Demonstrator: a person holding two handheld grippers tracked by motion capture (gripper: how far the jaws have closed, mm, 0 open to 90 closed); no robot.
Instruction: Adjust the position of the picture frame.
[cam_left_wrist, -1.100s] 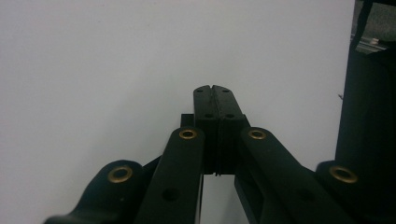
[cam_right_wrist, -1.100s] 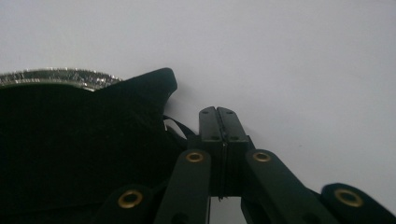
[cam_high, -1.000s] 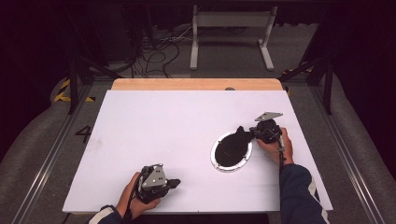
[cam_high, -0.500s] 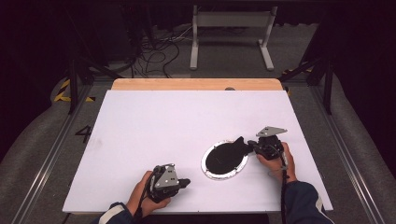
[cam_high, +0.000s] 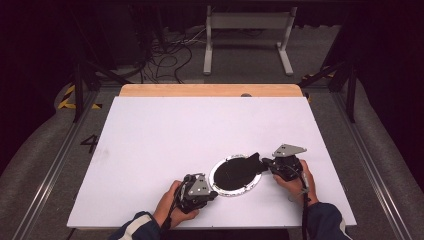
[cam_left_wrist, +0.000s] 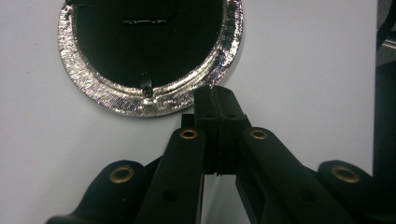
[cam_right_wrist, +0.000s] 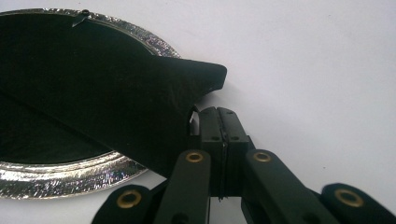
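White tabletop (cam_high: 165, 145) bears round silver-rimmed foil plate (cam_high: 248, 188) with black cloth (cam_high: 237, 171), between both grippers; right gripper (cam_high: 266, 162) jaws pressed together beside cloth corner, left gripper (cam_high: 213, 193) jaws pressed together, empty, at rim

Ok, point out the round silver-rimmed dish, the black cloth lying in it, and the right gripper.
round silver-rimmed dish (cam_left_wrist: 100, 100): left gripper view, on its shiny near rim.
black cloth (cam_right_wrist: 140, 100): right gripper view, on the raised fold.
right gripper (cam_high: 265, 162): high view, at its shut jaw tips.
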